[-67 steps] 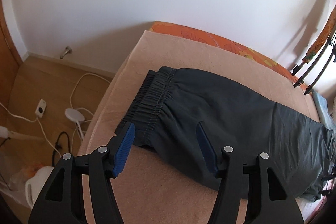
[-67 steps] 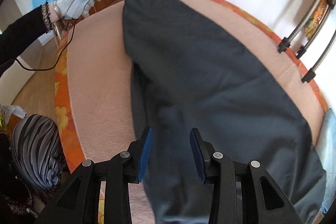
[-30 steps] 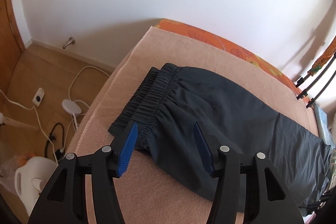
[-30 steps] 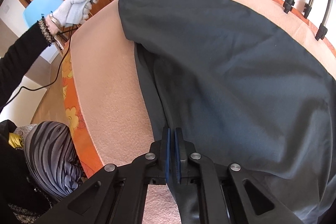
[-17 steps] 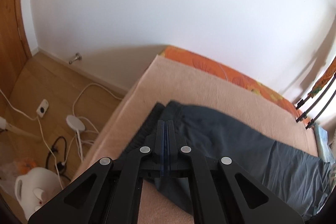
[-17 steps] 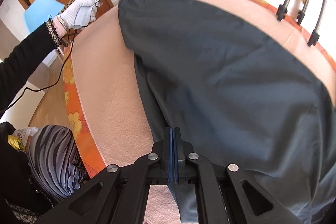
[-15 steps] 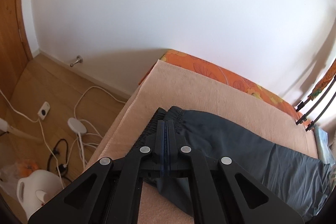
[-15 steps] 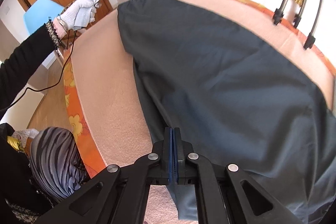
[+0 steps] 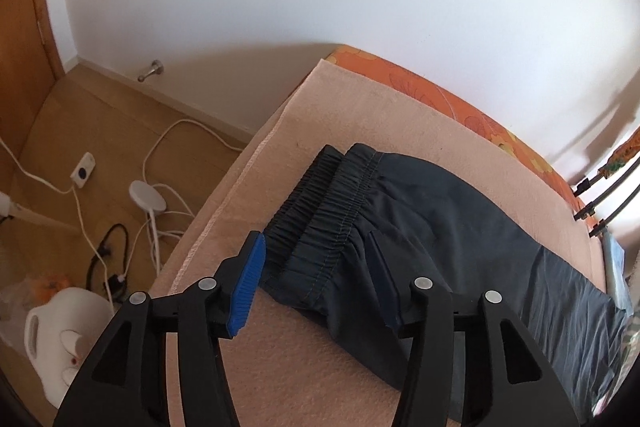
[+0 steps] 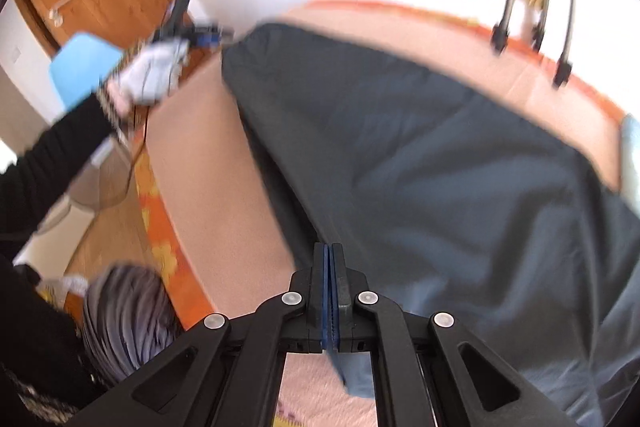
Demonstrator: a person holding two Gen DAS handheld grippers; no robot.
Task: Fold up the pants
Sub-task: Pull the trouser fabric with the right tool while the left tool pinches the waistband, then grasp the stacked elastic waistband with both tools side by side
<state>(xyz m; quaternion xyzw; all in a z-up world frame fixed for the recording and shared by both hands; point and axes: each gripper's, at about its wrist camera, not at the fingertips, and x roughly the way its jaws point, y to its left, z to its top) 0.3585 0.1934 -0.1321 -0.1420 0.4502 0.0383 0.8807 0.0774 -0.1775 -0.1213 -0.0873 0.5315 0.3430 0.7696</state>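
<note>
The dark pants (image 9: 432, 227) lie flat on the pink blanket (image 9: 360, 115) on the bed. The left gripper (image 9: 316, 279) hangs over the stretchy waistband (image 9: 320, 211) with its jaws wide apart, holding nothing. The right gripper (image 10: 329, 291) has its jaws squeezed tight on the edge of the pants near the leg end
</note>
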